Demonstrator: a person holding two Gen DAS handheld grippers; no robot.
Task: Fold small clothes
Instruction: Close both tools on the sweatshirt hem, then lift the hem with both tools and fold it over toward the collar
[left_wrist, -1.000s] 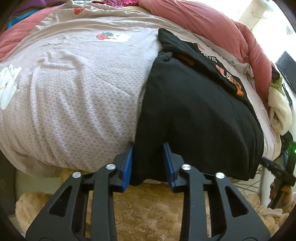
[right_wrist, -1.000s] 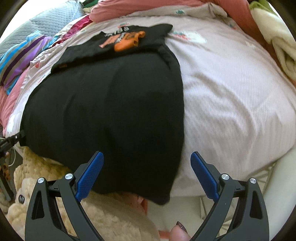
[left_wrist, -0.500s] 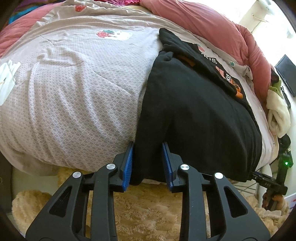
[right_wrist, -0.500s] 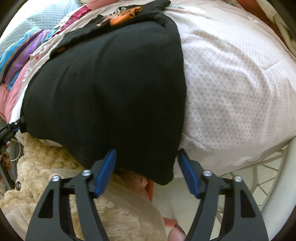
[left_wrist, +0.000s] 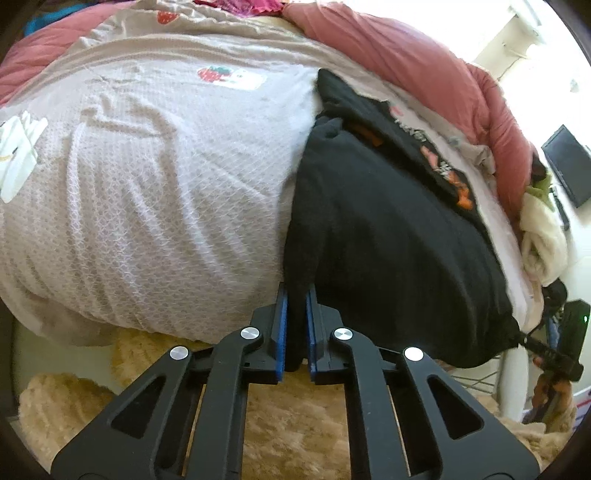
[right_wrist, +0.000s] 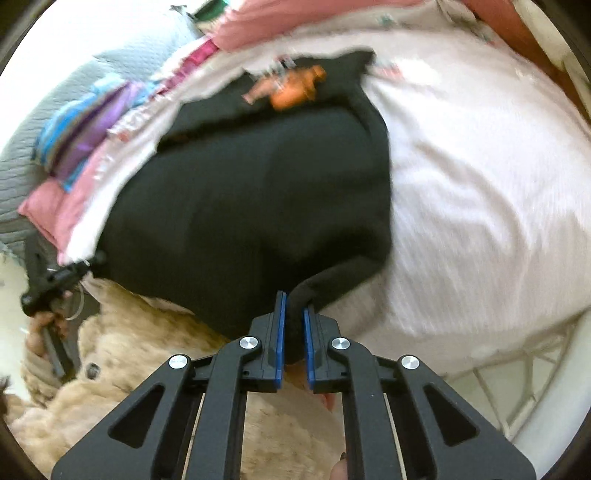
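A bed (left_wrist: 155, 192) under a pale patterned cover fills the space ahead of both tools, and the black garment (left_wrist: 388, 236) lies spread across it, its long axis running away from the tools toward the far side, where the orange-printed top part is turned over onto the body. Its near hem hangs over the bed's edge, directly in front of and just under both tools, above a fluffy tan rug (left_wrist: 280, 424). The left gripper (left_wrist: 296, 332) is clenched on one near corner of that hem, dark cloth pinched between its blue pads; its jaws have just closed further on it. The right gripper (right_wrist: 293, 334) grasps the other near corner, pulled into a short twisted tail, its jaws also just having closed. With both hands equally near and each holding a corner, the fold likely means carrying the hem forward, away from the tools, toward the printed end.
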